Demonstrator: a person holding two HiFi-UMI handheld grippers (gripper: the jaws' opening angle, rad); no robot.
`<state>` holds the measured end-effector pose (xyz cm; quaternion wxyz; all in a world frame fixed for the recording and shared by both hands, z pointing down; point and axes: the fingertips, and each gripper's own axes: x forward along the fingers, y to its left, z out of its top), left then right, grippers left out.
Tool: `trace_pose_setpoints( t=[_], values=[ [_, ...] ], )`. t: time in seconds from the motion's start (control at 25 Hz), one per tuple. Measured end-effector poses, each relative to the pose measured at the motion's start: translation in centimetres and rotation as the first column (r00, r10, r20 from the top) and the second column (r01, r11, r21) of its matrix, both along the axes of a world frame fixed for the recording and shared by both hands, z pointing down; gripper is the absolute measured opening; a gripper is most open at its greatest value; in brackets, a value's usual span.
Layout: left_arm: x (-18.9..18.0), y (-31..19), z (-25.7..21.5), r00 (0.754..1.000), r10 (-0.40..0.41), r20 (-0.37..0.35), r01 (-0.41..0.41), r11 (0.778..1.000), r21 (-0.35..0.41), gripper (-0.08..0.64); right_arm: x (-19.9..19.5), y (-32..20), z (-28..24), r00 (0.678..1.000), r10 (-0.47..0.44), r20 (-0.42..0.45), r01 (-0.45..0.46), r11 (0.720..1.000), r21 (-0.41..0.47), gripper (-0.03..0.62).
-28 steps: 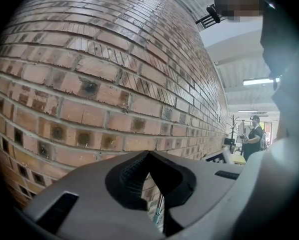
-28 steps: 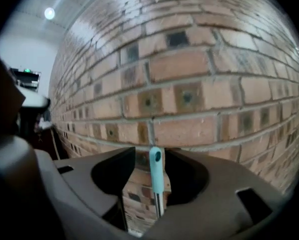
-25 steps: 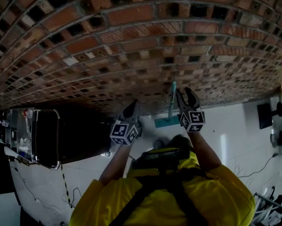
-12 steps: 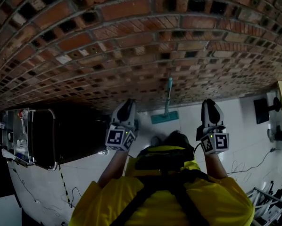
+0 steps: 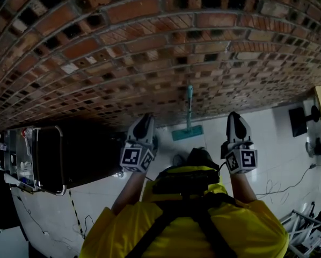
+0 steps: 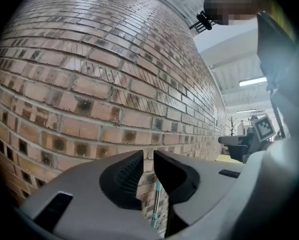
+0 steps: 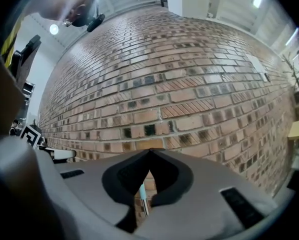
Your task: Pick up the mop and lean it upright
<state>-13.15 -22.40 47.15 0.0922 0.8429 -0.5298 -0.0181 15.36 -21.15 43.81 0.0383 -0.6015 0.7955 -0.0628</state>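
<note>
The mop (image 5: 188, 112) stands upright against the brick wall (image 5: 150, 47), its teal handle running up the bricks and its flat head resting on the pale floor (image 5: 278, 149) at the foot of the wall. Neither pair of tongs touches it; both are held up in front of the person's yellow jacket (image 5: 187, 219), one to each side of the mop and clear of it.

The left tongs (image 5: 144, 121) are partly open and opening further. Nothing sits between the jaws, and in the left gripper view only the wall and a strip of the mop handle show through the gap.

The right tongs (image 5: 234, 117) are closed, the jaw tips meeting with nothing caught between them. In the right gripper view the handle shows beyond them, low down against the bricks.

A dark cart (image 5: 64, 155) stands on the floor well off to the left.
</note>
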Motion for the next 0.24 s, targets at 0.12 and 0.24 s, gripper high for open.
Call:
trace_pose_setpoints(
  t=[0.12,0.24],
  values=[
    [0.58,0.37,0.15,1.000,0.008,0.011,-0.008,1.000,-0.001,0.064,0.48,0.38,0.60,1.000,0.010,-0.002,-0.010,1.000,-0.017,0.009],
    [0.92,0.58,0.25,1.000,0.009,0.023,-0.009,1.000,-0.003,0.064,0.59,0.48,1.14,1.000,0.004,0.005,-0.004,1.000,-0.031,0.009]
  ],
)
